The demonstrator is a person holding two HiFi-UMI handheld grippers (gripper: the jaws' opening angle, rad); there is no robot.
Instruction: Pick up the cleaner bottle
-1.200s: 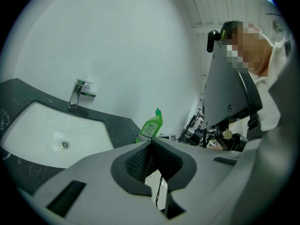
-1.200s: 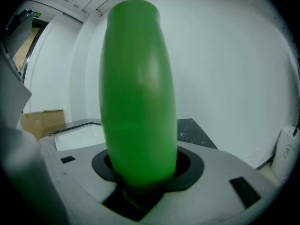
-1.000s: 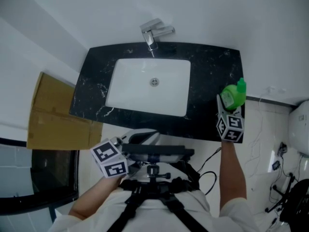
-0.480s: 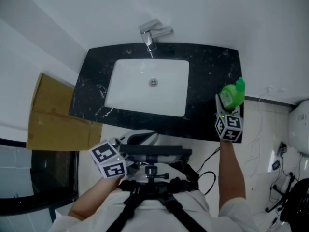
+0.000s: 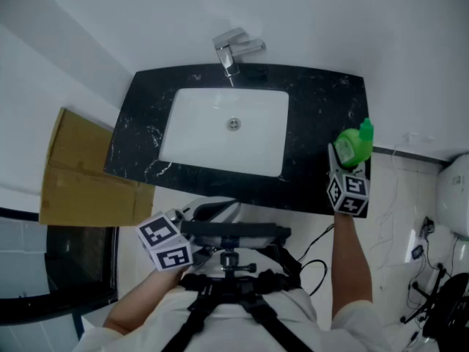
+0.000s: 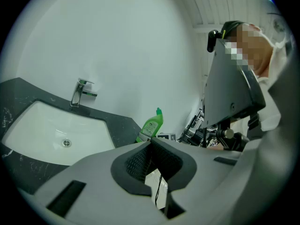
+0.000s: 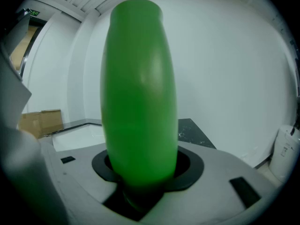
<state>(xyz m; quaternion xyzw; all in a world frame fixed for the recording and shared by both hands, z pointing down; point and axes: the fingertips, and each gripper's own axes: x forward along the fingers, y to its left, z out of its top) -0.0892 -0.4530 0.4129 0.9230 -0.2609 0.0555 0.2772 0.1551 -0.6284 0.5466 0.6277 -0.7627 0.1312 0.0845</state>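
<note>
Right gripper (image 5: 343, 161): jaws clamped on the cleaner bottle (image 5: 354, 144). The right gripper view shows the green body filling the gap, with a dark pad pressed on each side.

The bottle sits at the right near corner of the black counter (image 5: 322, 108), well right of the sink. The cap points to the far side and the bottle leans slightly. The left gripper view shows a pale label on its side. The plastic is opaque green, so its fill level can't be read. Its base is hidden in every view, so it's probably on the counter or just off it, can't tell which.

Left gripper (image 6: 150, 158): jaws together, nothing between the pads. It is held near the person's body, left of the tripod rig (image 5: 231, 259), apart from the counter.

Sink basin (image 5: 192, 134): white, rectangular, set in the counter. The drain (image 5: 234, 124) is in its far half.

The faucet (image 5: 233, 50) is at the far edge, with its spout over the basin rim.

A cardboard box (image 5: 80, 171) stands on the floor, just left of the counter. Only its flat brown top shows, so its contents are not visible.
</note>
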